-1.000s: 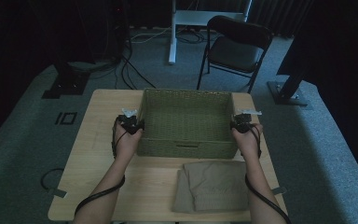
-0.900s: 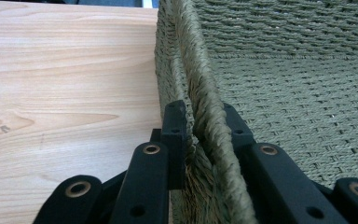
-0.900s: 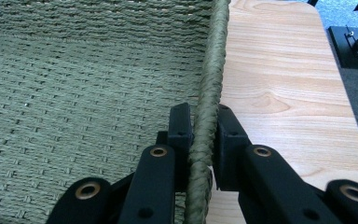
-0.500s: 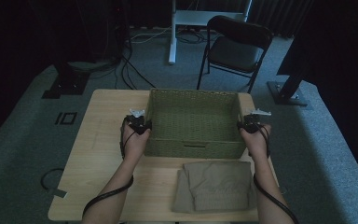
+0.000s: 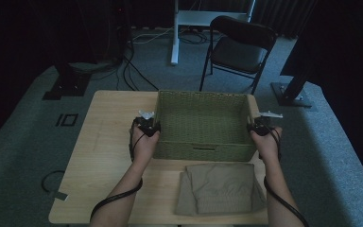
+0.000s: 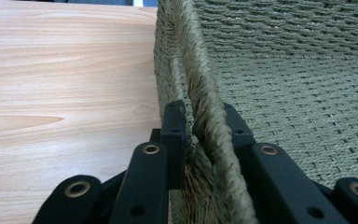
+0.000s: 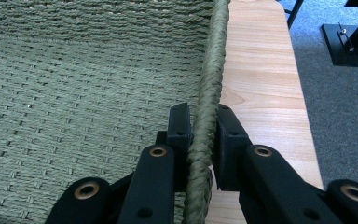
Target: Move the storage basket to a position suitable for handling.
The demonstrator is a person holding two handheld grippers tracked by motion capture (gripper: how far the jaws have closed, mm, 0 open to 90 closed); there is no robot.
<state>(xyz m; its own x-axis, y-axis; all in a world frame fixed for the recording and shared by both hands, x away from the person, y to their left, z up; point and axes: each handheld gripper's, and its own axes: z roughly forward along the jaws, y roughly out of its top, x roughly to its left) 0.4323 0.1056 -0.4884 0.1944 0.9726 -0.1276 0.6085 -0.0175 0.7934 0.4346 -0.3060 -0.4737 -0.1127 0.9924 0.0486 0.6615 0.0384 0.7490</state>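
Basket [image 5: 201,124] side rims clamped by both grippers' fingers | folded cloth [image 5: 221,188] near edge, seemingly cut off | room dark

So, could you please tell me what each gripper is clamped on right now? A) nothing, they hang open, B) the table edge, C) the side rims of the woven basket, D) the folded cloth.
C: the left gripper and the right gripper each pinch a side rim of the woven basket between their fingers, while the folded cloth lies untouched on the table.
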